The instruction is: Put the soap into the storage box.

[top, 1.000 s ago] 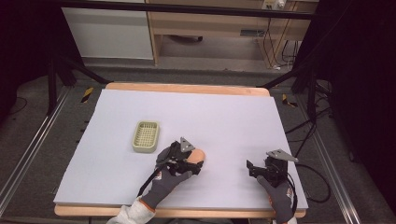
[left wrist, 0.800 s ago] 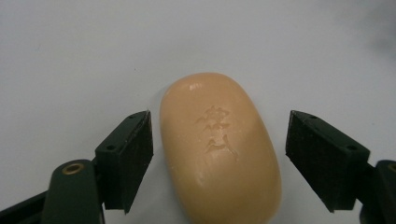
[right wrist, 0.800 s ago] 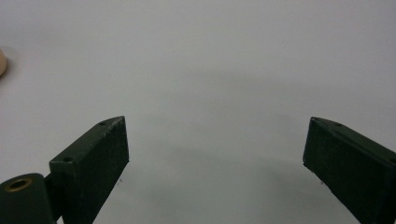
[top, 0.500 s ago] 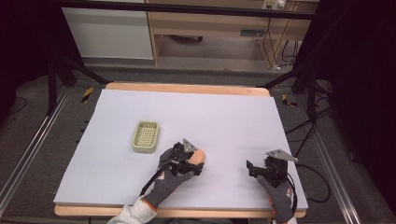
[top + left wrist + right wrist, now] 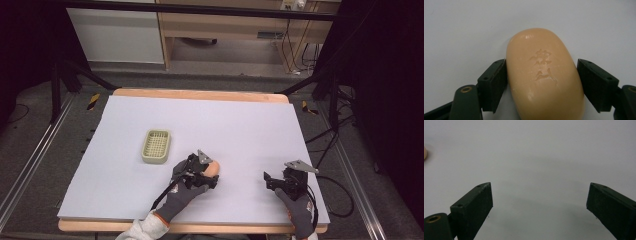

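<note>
One bar of soap (image 5: 544, 75) sits between the jaws of the left gripper (image 5: 541, 82), and that is where the action is. In the left gripper view the peach-coloured bar lies on the pale table (image 5: 240, 125), stamped face up, with the left-hand jaw touching its side and the right-hand jaw just at its other flank; whether that second pad is pressing or a hair off is hard to tell, so the squeeze looks begun rather than surely finished. From the high view the left gripper (image 5: 200, 172) is low over the near middle of the table, the soap (image 5: 214, 167) peeking out at its tip, resting on the surface and not lifted. The soap dish (image 5: 156, 146), a small pale green slatted tray, waits just up and to the left of that hand, near but apart, with nothing in it. The right gripper (image 5: 280, 181) rests off to the right near the table's front edge, well apart from the soap; in the right gripper view its jaws stand wide open (image 5: 539, 202) over bare table, holding nothing. As a judgement, the likely job is soap into dish, and it is in its early part: the approach is done and the grasp is closing. The lift, the short carry across to the dish and the release all remain.
</note>
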Available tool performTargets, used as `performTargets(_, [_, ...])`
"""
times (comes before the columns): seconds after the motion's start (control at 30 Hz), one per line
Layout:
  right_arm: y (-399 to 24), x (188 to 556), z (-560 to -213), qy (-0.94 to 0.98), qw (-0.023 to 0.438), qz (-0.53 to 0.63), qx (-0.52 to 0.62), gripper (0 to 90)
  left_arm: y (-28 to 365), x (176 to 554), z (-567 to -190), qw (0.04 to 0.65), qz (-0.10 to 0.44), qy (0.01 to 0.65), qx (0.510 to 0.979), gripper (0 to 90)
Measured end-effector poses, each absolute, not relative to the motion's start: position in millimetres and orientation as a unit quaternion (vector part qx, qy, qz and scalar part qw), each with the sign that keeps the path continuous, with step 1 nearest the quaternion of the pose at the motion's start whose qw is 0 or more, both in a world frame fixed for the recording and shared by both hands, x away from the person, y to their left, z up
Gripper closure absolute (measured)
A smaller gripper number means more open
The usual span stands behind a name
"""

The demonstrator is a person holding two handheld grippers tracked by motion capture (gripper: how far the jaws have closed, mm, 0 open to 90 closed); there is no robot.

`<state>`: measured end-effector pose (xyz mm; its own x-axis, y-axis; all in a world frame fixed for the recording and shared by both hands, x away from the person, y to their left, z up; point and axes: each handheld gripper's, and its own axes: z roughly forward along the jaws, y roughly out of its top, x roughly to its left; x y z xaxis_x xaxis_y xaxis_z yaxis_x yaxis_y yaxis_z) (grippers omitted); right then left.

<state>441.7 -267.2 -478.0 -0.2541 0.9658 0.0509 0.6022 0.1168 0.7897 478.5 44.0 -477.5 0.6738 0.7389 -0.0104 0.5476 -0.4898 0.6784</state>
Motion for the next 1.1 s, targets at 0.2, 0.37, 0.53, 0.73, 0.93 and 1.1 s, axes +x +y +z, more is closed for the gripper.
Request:
performTargets(0.2, [-267.0,442.0,-478.3,0.705,0.253,0.361,0.556,7.0,41.6,476.6,-478.6,0.329,0.155,0.375,0.853,24.8])
performTargets(0.37, [-266.8,442.0,-478.3,0.704,0.253,0.361,0.557,7.0,42.3,476.5,-478.5,0.33,0.154,0.375,0.852,25.6])
performTargets(0.53, [-266.6,442.0,-478.5,0.705,0.252,0.36,0.556,7.0,45.3,477.7,-477.2,0.332,0.148,0.376,0.852,30.7])
performTargets(0.73, [-266.7,442.1,-478.4,0.706,0.252,0.359,0.556,7.0,46.5,477.0,-476.4,0.333,0.144,0.373,0.854,31.2])
performTargets(0.93, [-266.4,442.1,-478.4,0.706,0.252,0.36,0.556,7.0,48.4,476.7,-474.7,0.337,0.135,0.369,0.855,31.2])
performTargets(1.1, [-266.5,441.9,-478.3,0.705,0.253,0.36,0.556,7.0,50.1,475.0,-469.9,0.342,0.133,0.364,0.856,31.2])
